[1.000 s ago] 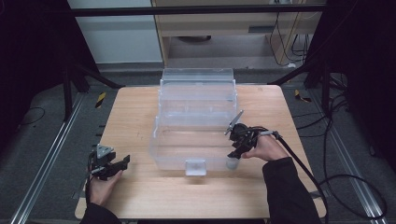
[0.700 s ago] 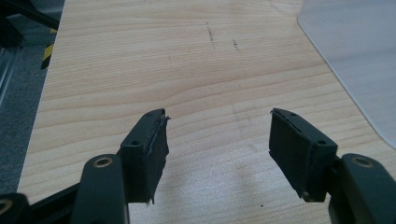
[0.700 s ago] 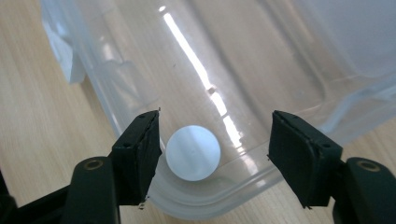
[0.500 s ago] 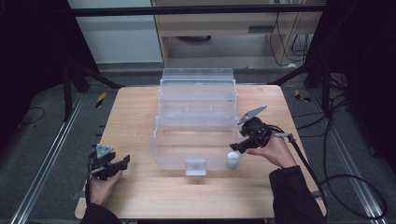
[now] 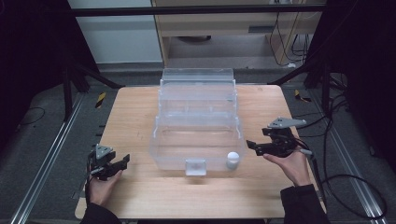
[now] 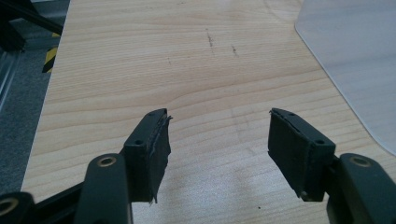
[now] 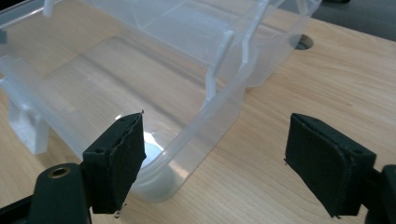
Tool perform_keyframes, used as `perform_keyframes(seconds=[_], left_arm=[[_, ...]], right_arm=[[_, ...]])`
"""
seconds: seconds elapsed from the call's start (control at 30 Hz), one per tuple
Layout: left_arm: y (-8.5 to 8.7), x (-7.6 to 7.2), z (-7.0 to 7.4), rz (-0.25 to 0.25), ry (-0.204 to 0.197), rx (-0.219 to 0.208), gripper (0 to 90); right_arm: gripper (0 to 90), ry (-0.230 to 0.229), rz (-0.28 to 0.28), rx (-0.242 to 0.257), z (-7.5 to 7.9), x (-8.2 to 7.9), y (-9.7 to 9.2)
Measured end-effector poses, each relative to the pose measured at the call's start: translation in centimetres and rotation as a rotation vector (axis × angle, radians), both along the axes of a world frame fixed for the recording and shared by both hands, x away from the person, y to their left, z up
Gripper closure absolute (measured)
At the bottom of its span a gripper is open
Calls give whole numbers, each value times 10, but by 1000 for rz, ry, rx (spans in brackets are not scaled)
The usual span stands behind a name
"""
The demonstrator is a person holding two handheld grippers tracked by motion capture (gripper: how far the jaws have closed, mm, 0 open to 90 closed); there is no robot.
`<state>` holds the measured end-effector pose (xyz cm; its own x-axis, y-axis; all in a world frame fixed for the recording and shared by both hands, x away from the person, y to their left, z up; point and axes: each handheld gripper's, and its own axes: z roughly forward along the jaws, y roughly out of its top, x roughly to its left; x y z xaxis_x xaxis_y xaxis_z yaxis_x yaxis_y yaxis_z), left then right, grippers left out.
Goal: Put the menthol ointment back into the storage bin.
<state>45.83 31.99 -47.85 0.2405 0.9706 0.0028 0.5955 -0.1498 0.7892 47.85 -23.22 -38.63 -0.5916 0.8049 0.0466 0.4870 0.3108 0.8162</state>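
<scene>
Bin (image 5: pixel 198 140) mid-table (image 5: pixel 140 112), cylinder (image 5: pixel 232 159) in its front right corner

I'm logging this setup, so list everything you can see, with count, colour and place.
table: one, light wood, centre of the high view.
tiered bin: one, clear plastic, middle of the table, open.
small round object: one, white, front right corner inside the bin.
latch: one, clear, bin's front wall.
cabinet: one, beige, behind the table.
left tool: one, black, open, front left of the table.
right tool: one, black, open, right of the bin.
</scene>
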Motion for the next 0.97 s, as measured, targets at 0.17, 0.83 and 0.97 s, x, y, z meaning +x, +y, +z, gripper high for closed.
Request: perform_keyframes(seconds=[0.17, 0.83, 0.97], left_arm=[[0, -1, 1, -6, -8, -9, 409], [6, -1, -1, 25, -36, -21, 352], [7, 0, -2, 39, -44, -19, 309]], right_arm=[[190, -6, -31, 19, -12, -3, -13], [146, -79, -237, 37, -69, 1, -56], [141, -77, -273, 37, -78, 3, -66]])
